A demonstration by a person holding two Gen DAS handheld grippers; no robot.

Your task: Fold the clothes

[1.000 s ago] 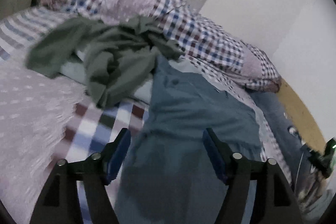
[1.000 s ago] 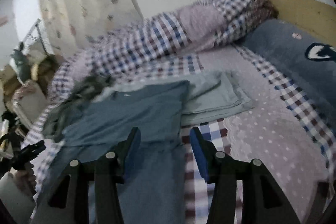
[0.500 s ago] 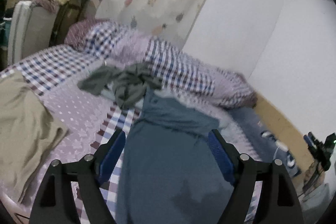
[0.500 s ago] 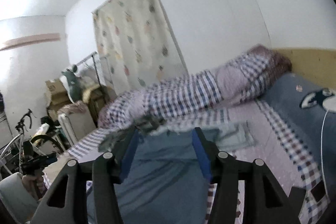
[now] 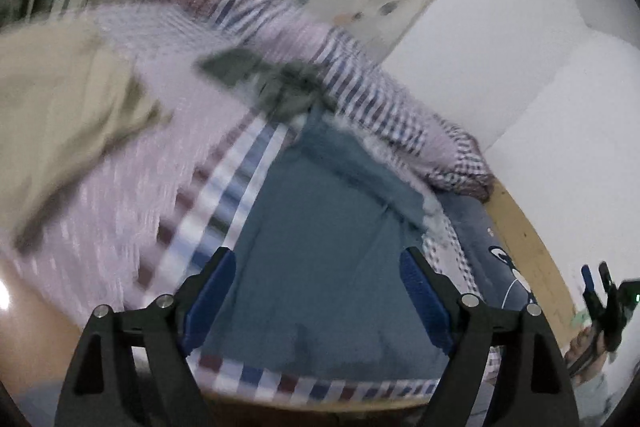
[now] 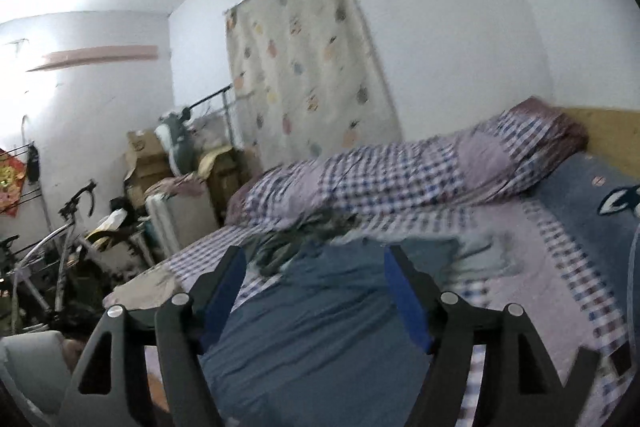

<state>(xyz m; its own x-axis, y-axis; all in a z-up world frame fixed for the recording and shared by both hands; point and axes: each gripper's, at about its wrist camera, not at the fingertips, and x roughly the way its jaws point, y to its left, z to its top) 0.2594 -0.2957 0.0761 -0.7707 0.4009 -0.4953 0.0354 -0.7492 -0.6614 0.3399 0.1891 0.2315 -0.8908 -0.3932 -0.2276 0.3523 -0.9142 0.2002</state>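
Blue shirt (image 5: 320,251) lengthwise on bed (image 5: 132,195), collar away from both wide, empty tongs (image 5: 318,291) (image 6: 316,283).

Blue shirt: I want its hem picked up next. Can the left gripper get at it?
Probably yes: the blue shirt lies flat ahead of the open left gripper, nothing lying on its near hem.

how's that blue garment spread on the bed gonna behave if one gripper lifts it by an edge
The blue garment lies flat with soft wrinkles, so it is probably floppy and would drape and sag. It looks thin, so likely light. Held by one gripper, it would probably bunch; both the left gripper and right gripper are open.
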